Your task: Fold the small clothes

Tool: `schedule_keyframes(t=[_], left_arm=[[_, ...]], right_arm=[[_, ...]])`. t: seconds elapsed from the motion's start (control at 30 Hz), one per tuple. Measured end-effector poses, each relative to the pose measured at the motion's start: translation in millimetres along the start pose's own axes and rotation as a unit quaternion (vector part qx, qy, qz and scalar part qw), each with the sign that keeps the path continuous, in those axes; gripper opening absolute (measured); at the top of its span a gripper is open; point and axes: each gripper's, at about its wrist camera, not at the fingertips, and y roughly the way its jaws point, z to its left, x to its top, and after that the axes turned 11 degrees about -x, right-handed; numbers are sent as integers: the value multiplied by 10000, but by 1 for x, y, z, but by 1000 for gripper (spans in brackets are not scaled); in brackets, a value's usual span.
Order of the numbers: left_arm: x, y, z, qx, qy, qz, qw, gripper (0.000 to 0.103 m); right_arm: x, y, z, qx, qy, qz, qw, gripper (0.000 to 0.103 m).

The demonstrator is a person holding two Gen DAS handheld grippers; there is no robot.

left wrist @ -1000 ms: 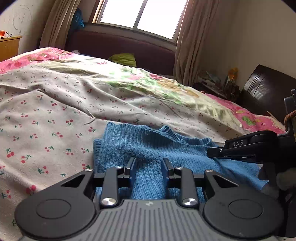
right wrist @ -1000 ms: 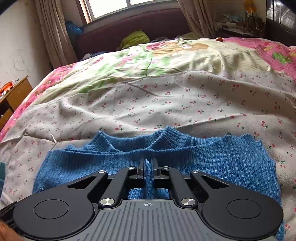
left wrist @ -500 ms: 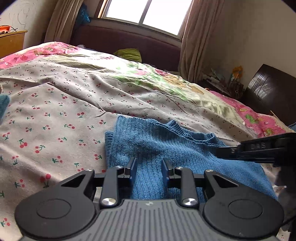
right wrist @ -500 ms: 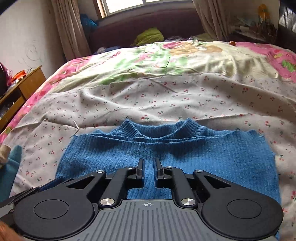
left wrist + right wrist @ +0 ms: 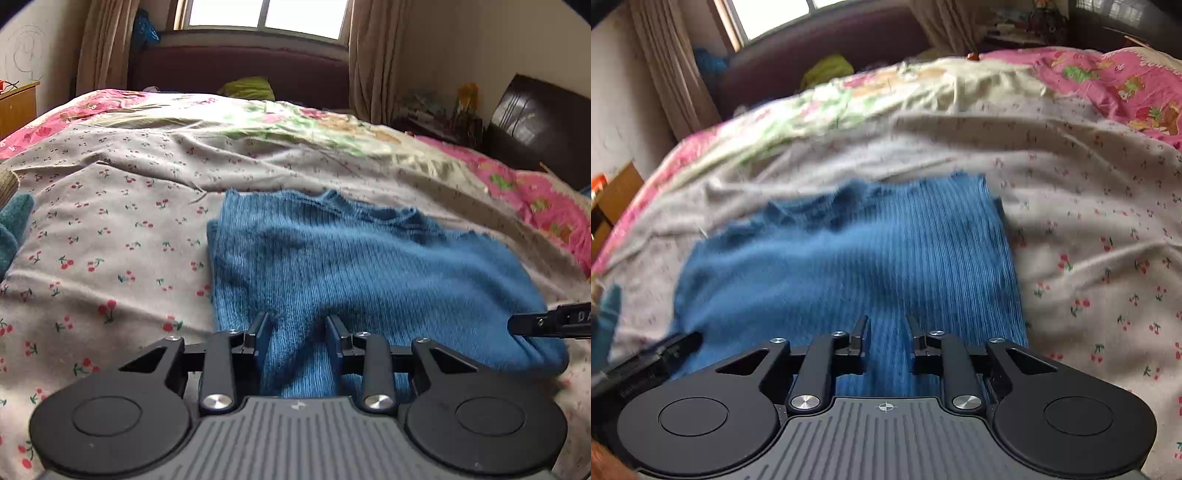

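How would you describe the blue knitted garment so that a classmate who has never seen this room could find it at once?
Start at the bed, covered by a pale sheet printed with small red cherries. On its near part, just ahead of both grippers, lies the blue sweater, folded flat with its ribbed collar towards the window. It is the only plain blue, ribbed knit lying there; everything around it is patterned cloth.

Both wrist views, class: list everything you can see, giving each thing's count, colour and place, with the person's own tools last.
sweater: one, blue knit, flat on the bed
bedcover: one, pale with red cherries, under the sweater
quilt: one, floral pink and green, farther up the bed
teal cloth: one, at the bed's left edge
window: one, bright, behind the bed
curtains: beige, beside the window
left claw: black, opening, above the sweater
right claw: black, opening, above the sweater
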Motion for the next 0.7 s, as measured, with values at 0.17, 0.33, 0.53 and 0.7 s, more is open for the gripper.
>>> schedule_keyframes(t=[0.17, 0.33, 0.53, 0.7], left_arm=[[-3, -22, 1, 22, -316, -255, 9992, 44], [-16, -45, 15, 247, -1133, -453, 9922, 44], [-33, -51, 27, 183, -1993, -433, 9788, 46], [-47, -56, 42, -39, -2824, -643, 9571, 50]], right_arm=[[-8, -28, -1, 347, 144, -426, 9984, 23], [-1, -51, 21, 674, -301, -641, 9952, 24], [28, -50, 94, 1146, -1052, -354, 9872, 33], [48, -27, 166, 1197, -1655, 1, 9789, 42]])
